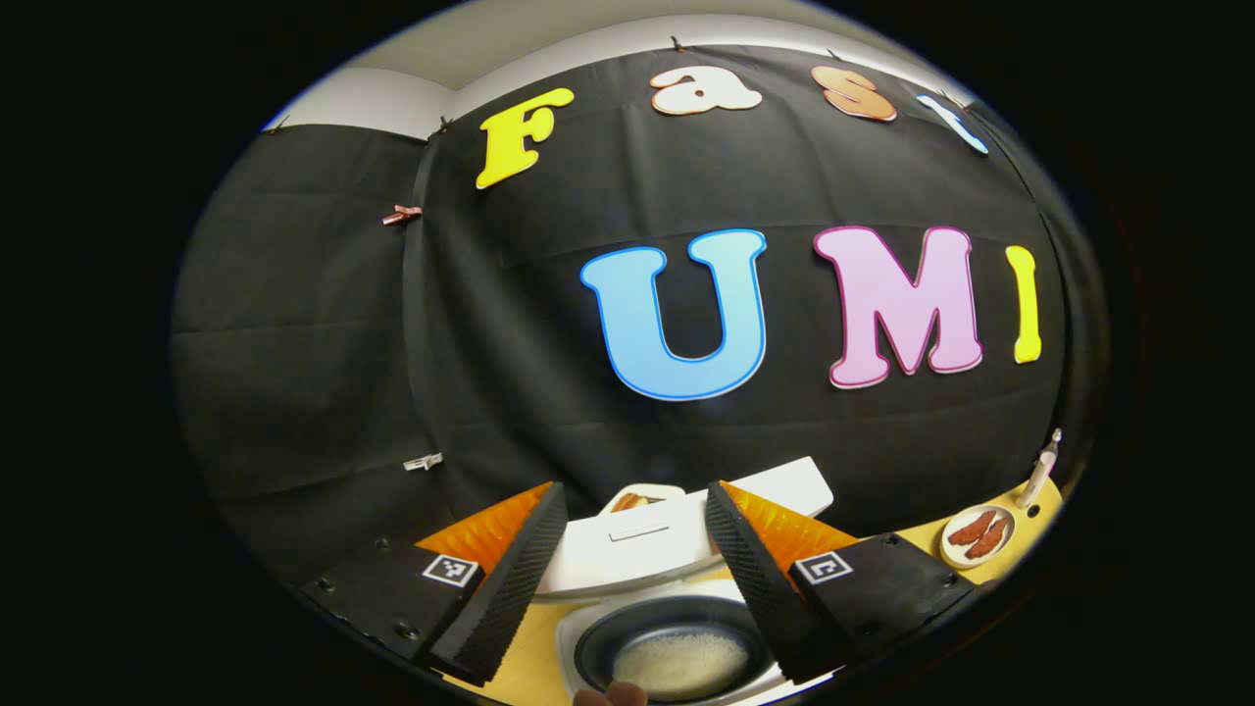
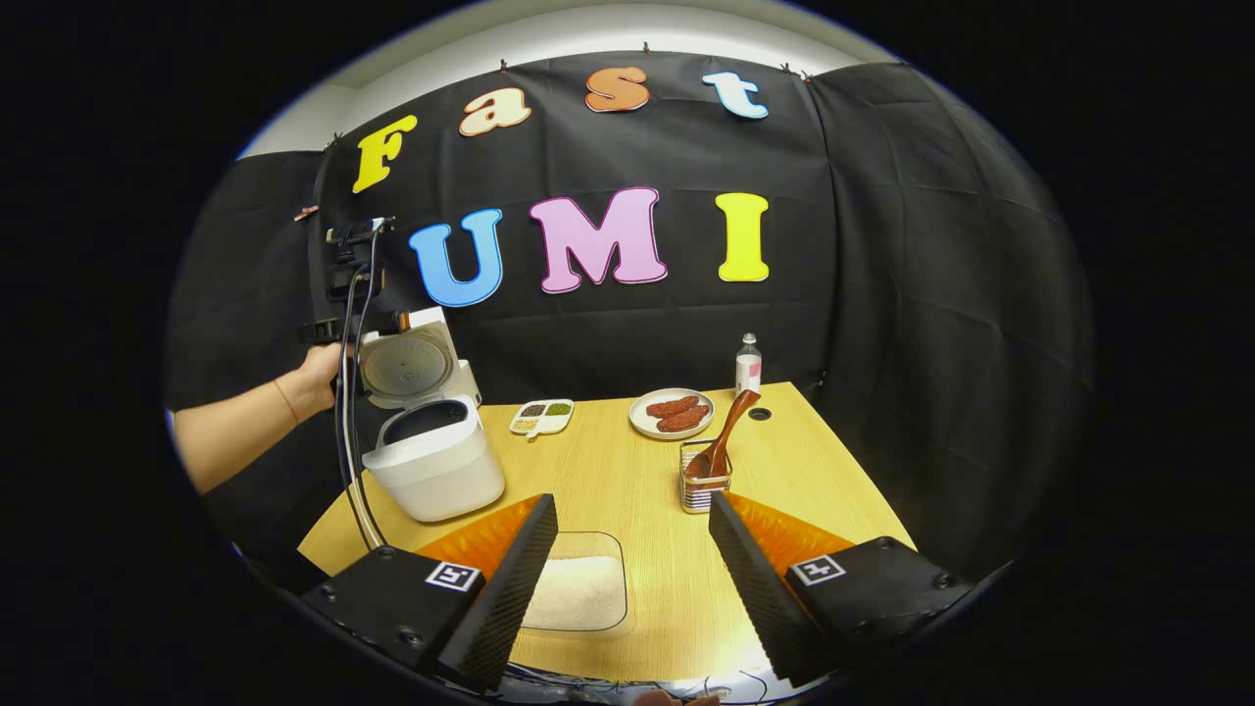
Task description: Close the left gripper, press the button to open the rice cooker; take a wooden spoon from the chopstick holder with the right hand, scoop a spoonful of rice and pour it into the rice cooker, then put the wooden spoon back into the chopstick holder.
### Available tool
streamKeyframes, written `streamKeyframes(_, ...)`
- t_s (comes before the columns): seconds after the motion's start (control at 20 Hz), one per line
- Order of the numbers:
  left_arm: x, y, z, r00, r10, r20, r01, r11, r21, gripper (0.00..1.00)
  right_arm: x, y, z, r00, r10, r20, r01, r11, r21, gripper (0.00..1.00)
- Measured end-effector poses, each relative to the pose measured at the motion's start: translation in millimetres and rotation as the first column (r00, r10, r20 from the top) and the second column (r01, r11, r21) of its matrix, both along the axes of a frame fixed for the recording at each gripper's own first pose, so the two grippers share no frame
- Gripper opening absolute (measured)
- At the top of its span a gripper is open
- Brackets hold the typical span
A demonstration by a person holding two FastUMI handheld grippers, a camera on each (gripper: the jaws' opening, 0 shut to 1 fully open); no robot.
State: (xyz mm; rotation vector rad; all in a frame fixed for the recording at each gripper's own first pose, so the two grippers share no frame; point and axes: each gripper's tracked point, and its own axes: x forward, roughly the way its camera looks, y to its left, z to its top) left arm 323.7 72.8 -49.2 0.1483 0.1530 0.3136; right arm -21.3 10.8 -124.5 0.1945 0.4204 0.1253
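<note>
In the right gripper view the white rice cooker [image 2: 431, 461] stands at the table's left edge with its lid [image 2: 407, 365] swung up. A hand [image 2: 319, 378] holds the left gripper just behind the lid. The wooden spoon [image 2: 730, 427] leans in the clear chopstick holder [image 2: 704, 487], ahead of my right gripper [image 2: 632, 579], which is open and holds nothing. A clear tray of white rice [image 2: 578, 593] lies between its fingers on the table. In the left gripper view my left gripper [image 1: 635, 569] is open above the cooker's dark pot [image 1: 598, 652], which holds a whitish layer [image 1: 681, 662].
A plate of red food [image 2: 672, 412], a small bottle [image 2: 748, 365] and a divided dish of beans [image 2: 542, 415] sit along the back of the wooden table [image 2: 608, 471]. Cables [image 2: 348, 471] hang down beside the cooker. The plate [image 1: 980, 534] shows at the right in the left gripper view.
</note>
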Motion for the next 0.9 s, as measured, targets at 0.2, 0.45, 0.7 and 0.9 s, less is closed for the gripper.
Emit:
streamKeyframes(0.2,-38.9,-27.0,-42.7,0.998,0.024,-0.057,-0.023,0.999,0.023,1.0,-5.5,-12.6,-5.5,1.0,0.01,-0.017,-0.01,1.0,0.024,0.98)
streamKeyframes(0.45,-59.6,-43.6,-97.1,0.986,0.029,-0.165,-0.044,0.995,-0.089,0.94,-11.8,-32.6,-11.2,0.999,0.026,-0.031,-0.026,1.0,0.014,0.99)
streamKeyframes(0.7,-64.0,-49.3,-105.2,0.983,0.023,-0.183,-0.043,0.993,-0.107,1.0,-13.4,-47.6,-17.7,0.999,0.009,-0.054,-0.007,0.999,0.037,0.99)
streamKeyframes(0.9,-72.4,-54.2,-128.3,0.967,0.008,-0.253,-0.059,0.979,-0.194,1.0,-11.8,-49.2,-18.6,0.998,0.005,-0.06,-0.002,0.999,0.055,0.99)
